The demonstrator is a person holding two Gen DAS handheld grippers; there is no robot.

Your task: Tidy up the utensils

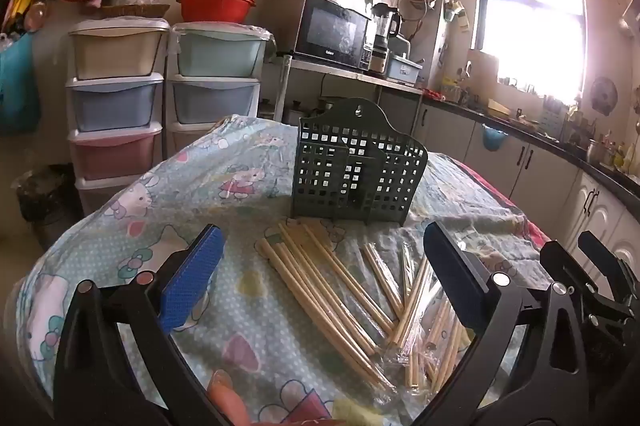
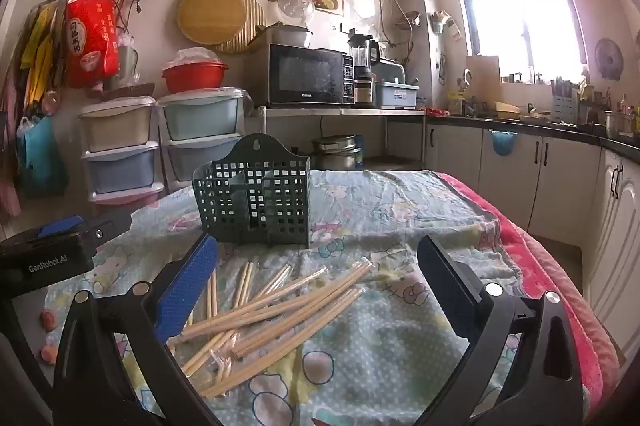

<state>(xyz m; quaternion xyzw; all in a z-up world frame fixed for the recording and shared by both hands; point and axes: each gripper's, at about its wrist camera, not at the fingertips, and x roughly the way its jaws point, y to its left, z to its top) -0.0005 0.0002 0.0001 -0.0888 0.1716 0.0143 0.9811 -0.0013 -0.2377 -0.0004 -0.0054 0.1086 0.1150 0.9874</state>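
Left gripper (image 1: pixel 320 266): jaws spread wide, nothing between the blue pads; it hovers over the table, low in the left wrist view.
Right gripper (image 2: pixel 316 266): jaws also wide apart and empty, low in the right wrist view; part of it shows at the right edge of the left wrist view too.
Chopsticks (image 1: pixel 332 290): a loose heap of pale wooden sticks lying flat on the cloth, centre to lower centre in both views, just in front of the holder; some sit in clear plastic wrappers.
Holder (image 1: pixel 356 174): dark green perforated caddy with inner dividers and a hanging hole in its raised back, standing upright on the table, mid-frame in the left view, left of centre in the right view; no chopsticks can be seen inside it.
Cloth (image 2: pixel 400 218): light blue with cartoon cat prints, wrinkled, covering the table top; a red blanket edge shows on its right side.
Background: microwave (image 2: pixel 308 74) on a metal shelf at centre, stacked pastel drawers (image 1: pixel 116 98) at left, bright window (image 2: pixel 520 10) at upper right.
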